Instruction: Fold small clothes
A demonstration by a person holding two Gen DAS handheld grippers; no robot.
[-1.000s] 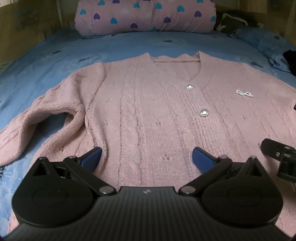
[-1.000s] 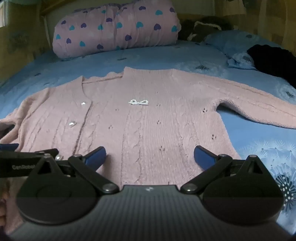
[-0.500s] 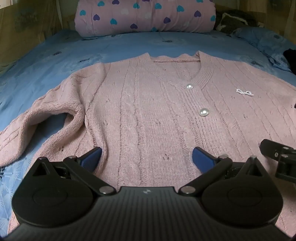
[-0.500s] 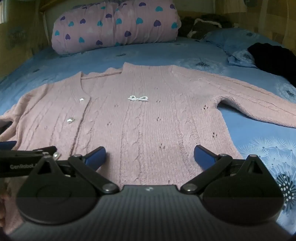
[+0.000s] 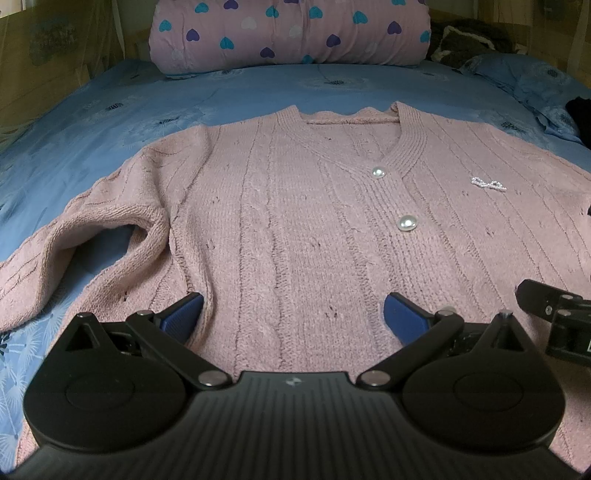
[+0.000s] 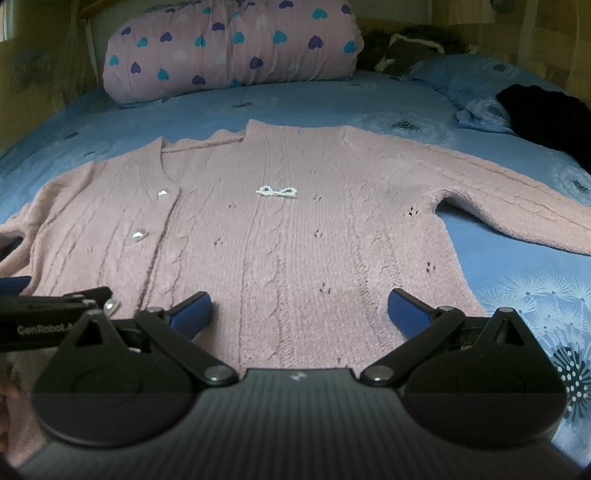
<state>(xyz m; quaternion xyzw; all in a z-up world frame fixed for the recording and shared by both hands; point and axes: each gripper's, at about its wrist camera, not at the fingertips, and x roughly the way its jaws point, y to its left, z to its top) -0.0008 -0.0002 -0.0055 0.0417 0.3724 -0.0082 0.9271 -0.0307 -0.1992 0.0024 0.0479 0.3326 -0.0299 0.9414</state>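
Left gripper (image 5: pixel 293 308) and right gripper (image 6: pixel 299 306) both spread wide, empty, side by side over the hem of the pink cardigan (image 5: pixel 314 221). Cardigan lay flat on blue bedsheet (image 5: pixel 92 140); heart-print bolster (image 5: pixel 288 33) beyond, black garment (image 6: pixel 546 114) far right.

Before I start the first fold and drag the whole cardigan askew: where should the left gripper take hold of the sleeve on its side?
Probably at the bent sleeve where it loops up off the blue sheet, coming in from the outer left. That raised fold gives the open left gripper an edge to pinch; the cardigan body lies flat, offering no edge.
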